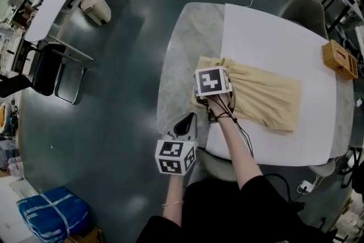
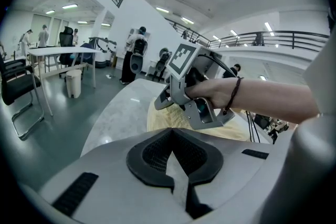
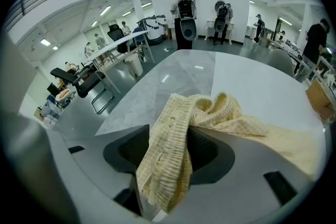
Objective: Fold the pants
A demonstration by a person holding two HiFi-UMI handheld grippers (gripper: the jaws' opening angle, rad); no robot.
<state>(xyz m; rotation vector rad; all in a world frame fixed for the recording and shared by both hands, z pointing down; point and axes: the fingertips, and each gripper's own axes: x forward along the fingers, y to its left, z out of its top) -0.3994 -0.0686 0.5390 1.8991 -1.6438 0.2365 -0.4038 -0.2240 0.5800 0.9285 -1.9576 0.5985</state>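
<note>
We are in a big hall with a dark polished floor, long white desks and office chairs off to one side. Below us stands a rounded grey marble table [image 1: 181, 54], most of it covered by a white sheet [image 1: 273, 37]. The pale yellow pants [image 1: 267, 97] lie flat on that sheet, with their gathered waistband at the end nearest the marble strip.

The right gripper [image 3: 169, 144] points steeply down at that waistband. Its jaws stand wide apart and the ribbed elastic hangs loosely between them (the pads do not look pressed into the cloth). The left gripper [image 2: 173, 144] hovers near the table's near edge, well apart from the pants. Its jaws are drawn together and we see nothing between them.

As for containers, a small wooden box [image 1: 340, 58] sits at the far right edge of the table, just off the sheet, and we cannot tell what is in it. A white bin [image 1: 95, 5] stands on the floor beside a long desk, and its inside cannot be seen from here.
</note>
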